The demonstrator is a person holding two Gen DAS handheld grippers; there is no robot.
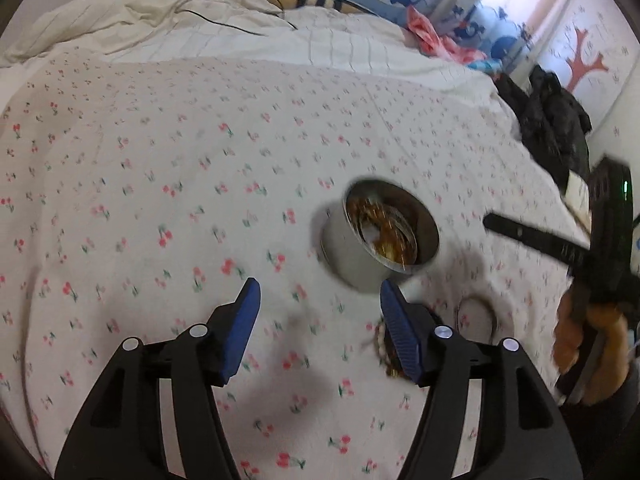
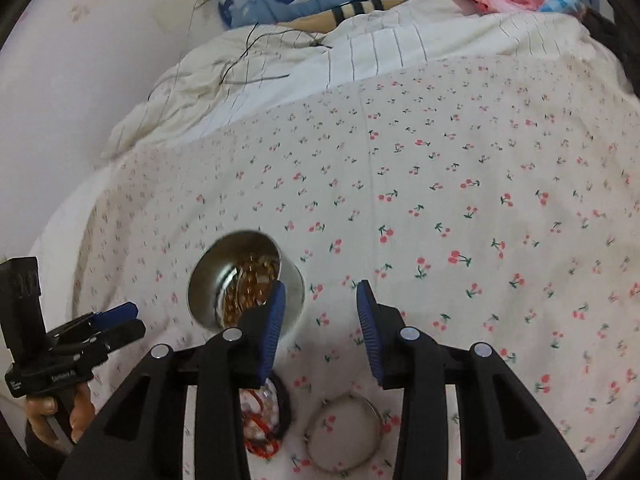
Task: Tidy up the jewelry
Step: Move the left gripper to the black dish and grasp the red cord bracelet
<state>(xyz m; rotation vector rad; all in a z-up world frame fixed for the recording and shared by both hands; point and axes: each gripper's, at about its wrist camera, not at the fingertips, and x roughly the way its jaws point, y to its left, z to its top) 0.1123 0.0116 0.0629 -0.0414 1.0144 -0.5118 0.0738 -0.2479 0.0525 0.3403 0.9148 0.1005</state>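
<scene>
A round metal tin (image 1: 380, 236) is seen standing on a bed (image 1: 180, 168) spread with a cherry-print sheet, with gold-coloured jewelry (image 1: 384, 228) heaped inside it. The left claw (image 1: 320, 304) is held above the sheet just beside the tin, its blue pads (image 1: 244, 328) set apart with nothing between them. The right claw (image 2: 320, 300) is likewise held with its pads apart and empty, the tin lying just past its left pad (image 2: 272, 328). A silver bangle (image 2: 344, 432) is laid flat on the sheet below the right claw, and a bundle of red and dark bands (image 2: 264, 420) is placed next to it, nearer the tin. In the left view the right claw is seen gripped by a hand (image 1: 588, 344). A crumpled white quilt (image 1: 160, 12) is piled at the far end of the bed.
</scene>
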